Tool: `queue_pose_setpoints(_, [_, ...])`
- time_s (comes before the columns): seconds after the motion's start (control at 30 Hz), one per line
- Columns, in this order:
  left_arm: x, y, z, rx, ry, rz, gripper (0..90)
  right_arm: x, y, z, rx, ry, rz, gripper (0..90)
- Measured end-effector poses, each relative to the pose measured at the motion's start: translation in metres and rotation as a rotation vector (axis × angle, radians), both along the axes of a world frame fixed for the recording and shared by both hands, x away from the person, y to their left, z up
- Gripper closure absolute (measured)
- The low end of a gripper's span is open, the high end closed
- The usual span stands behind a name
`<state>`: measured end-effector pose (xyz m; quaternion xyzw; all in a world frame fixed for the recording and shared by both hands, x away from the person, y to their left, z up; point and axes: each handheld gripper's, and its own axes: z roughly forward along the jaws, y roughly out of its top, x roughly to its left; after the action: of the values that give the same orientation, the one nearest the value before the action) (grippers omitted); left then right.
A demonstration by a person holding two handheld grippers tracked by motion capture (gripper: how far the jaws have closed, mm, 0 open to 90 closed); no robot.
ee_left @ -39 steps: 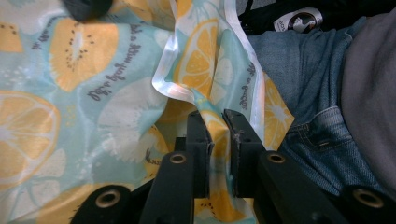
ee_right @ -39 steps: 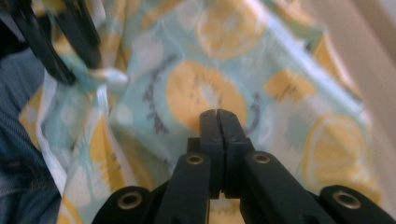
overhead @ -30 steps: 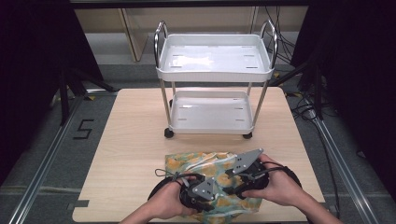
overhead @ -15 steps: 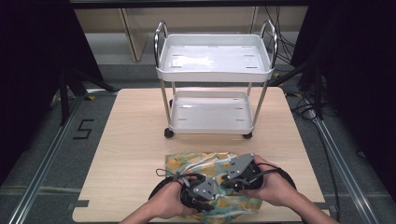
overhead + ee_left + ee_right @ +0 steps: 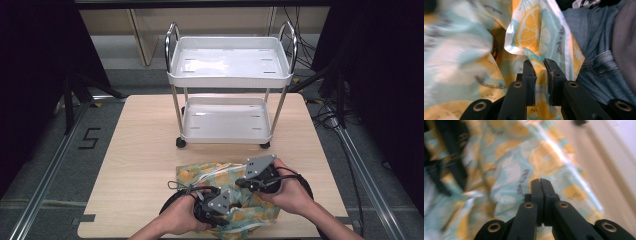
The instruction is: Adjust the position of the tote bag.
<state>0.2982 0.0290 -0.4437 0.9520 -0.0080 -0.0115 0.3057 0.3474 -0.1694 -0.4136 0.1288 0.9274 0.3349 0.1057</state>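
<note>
A plastic bag (image 5: pixel 196 174) printed with lemons and oranges lies at the table's near edge, both hands over it. My left gripper (image 5: pixel 216 204) is shut on a fold of the bag's edge; in the left gripper view the cloth-like film (image 5: pixel 534 32) runs down between the pads (image 5: pixel 539 62). My right gripper (image 5: pixel 256 178) sits over the bag's right part. Its jaws have just been closing, and in the right gripper view (image 5: pixel 540 181) the pads meet with no film seen between them, the bag (image 5: pixel 506 157) blurred beneath. The left gripper's dark body (image 5: pixel 451 152) shows at upper left there.
A white two-shelf cart (image 5: pixel 230 75) on castors stands on the far half of the wooden table (image 5: pixel 140 150), both shelves bare. The person's jeans (image 5: pixel 596 52) lie just beyond the bag in the left gripper view. Dark floor and rails flank the table.
The right gripper shifted slightly left over the bag and its jaws came together. The left hand and its grip on the bag stayed as they were.
</note>
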Motion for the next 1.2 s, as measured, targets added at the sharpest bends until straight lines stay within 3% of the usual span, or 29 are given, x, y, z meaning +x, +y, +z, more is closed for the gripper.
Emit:
queue_pose_setpoints(0.23, [0.001,0.0,-0.003,0.036,-0.028,-0.006,79.1,0.026,0.001,-0.005,-0.026,-0.112,-0.147,90.0])
queue_pose_setpoints(0.3, [0.003,0.0,-0.004,0.046,-0.03,-0.001,79.4,0.032,-0.002,-0.008,-0.023,-0.123,-0.205,90.0])
queue_pose_setpoints(0.37, [0.005,0.001,-0.007,0.056,-0.031,0.005,79.6,0.039,-0.005,-0.012,-0.05,-0.149,-0.231,90.0])
queue_pose_setpoints(0.63, [0.009,0.001,-0.017,0.087,-0.033,0.014,80.0,0.05,-0.015,-0.035,-0.152,-0.152,-0.287,90.0])
queue_pose_setpoints(0.8, [0.009,0.001,-0.018,0.093,-0.035,0.015,80.0,0.051,-0.02,-0.041,-0.153,-0.135,-0.289,90.0])
queue_pose_setpoints(0.83, [0.009,0.001,-0.019,0.094,-0.035,0.015,80.0,0.052,-0.021,-0.041,-0.174,-0.149,-0.299,90.0])
queue_pose_setpoints(1.0, [0.008,0.0,-0.02,0.087,-0.034,0.02,79.9,0.053,-0.027,-0.049,-0.212,-0.126,-0.314,90.0])
queue_pose_setpoints(1.13, [0.008,-0.001,-0.021,0.081,-0.033,0.026,79.6,0.053,-0.032,-0.053,-0.204,-0.087,-0.326,90.0])
queue_pose_setpoints(1.2, [0.009,-0.002,-0.021,0.08,-0.032,0.029,79.2,0.053,-0.033,-0.052,-0.213,-0.1,-0.327,90.0])
